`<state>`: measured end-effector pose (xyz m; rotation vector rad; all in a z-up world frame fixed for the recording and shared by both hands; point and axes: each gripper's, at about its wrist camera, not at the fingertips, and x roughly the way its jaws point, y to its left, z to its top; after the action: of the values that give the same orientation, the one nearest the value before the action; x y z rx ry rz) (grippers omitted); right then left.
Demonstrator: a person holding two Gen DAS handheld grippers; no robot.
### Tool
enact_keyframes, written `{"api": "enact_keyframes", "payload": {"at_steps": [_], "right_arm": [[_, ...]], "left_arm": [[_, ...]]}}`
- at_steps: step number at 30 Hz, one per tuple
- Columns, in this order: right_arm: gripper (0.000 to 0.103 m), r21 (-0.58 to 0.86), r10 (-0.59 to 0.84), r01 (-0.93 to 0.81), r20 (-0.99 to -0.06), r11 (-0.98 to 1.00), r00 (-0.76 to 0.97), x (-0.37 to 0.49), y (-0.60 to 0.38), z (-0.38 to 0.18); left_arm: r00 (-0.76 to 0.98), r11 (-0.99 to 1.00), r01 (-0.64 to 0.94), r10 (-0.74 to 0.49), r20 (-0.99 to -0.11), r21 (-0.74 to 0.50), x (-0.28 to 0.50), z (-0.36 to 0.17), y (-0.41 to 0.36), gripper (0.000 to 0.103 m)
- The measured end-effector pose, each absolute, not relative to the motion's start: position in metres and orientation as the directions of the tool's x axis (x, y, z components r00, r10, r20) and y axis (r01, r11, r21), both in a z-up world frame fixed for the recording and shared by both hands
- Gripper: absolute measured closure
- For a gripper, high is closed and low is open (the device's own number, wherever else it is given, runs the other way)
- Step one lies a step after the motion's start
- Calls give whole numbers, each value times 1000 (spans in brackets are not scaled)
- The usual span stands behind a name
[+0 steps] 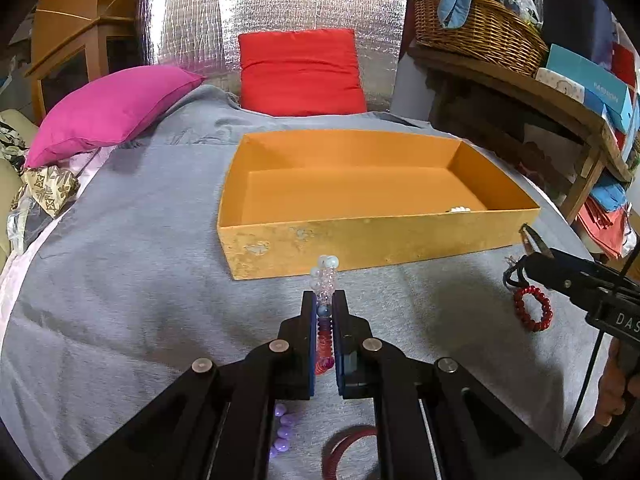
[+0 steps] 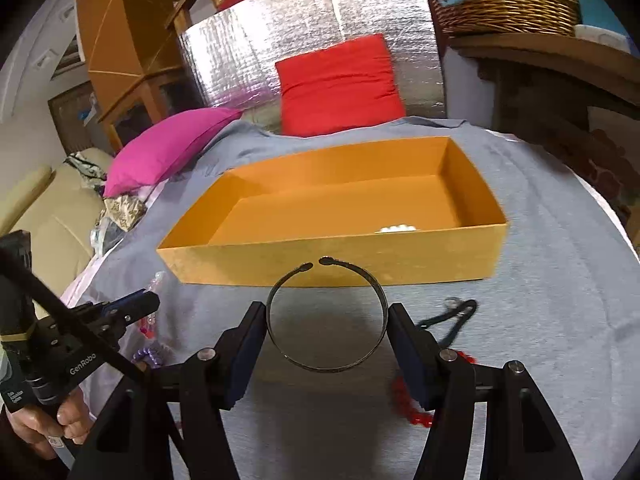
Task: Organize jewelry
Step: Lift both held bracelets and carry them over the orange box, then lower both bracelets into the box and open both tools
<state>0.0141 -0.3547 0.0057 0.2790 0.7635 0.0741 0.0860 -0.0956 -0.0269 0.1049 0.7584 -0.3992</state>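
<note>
At the far left, a magenta pillow (image 1: 108, 110) is laid on the grey cloth (image 1: 140, 280) that covers the surface, and a red cushion (image 1: 300, 72) is propped against a silver foil panel (image 1: 272, 4) behind it. An open orange box (image 1: 360, 200) is set on the cloth ahead of both grippers; something small and white (image 1: 459, 209) is seen at its near right corner, too little of it showing to be named.

The left gripper (image 1: 324, 300) is closed tightly on a beaded bracelet (image 1: 325, 280), which is held edge-on between the 2 pads, with clear and pale beads above the fingertips and purple and red beads lower between the fingers. It is held above the cloth, just short of the box's near wall. Below the left gripper, purple beads (image 1: 283, 428) and a dark red bangle (image 1: 348, 444) are seen lying on the cloth.

Further right, a red beaded bracelet (image 1: 534, 308) is lying on the cloth. The right gripper (image 2: 327, 320) is clamped on a dark metal cuff bangle (image 2: 326, 316), with 1 pad pressed on each side and the cuff's gap turned towards the box. A dark cord piece (image 2: 456, 318) is lying just right of it. A wicker basket (image 1: 476, 28) is set on a wooden shelf at the upper right.
</note>
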Motion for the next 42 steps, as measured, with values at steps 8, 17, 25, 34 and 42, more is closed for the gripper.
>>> {"api": "enact_keyframes", "payload": {"at_steps": [8,17,25,34,42], "right_arm": [[39,278,136,66,-645,958,752,12,-375,16],[39,328,100,119,-580,937,809,29,-407,32],[39,346,122,98,-562,933,818,82,-403,37],[39,353,161,91,-623,931,765,138,-395,15],[39,339,155,108,-660,935,735,160,-393,-3]], "left_arm": [[687,922,380,-334,-646,-74,90,2,-99,95],[754,927,372,-330,-569,-44,114,45,-113,95],[753,925,378,-319,-576,-17,136,35,-137,95],[735,936,353,-279,-618,-2,166,14,-155,95],[725,938,347,-260,-638,13,179,0,-169,95]]}}
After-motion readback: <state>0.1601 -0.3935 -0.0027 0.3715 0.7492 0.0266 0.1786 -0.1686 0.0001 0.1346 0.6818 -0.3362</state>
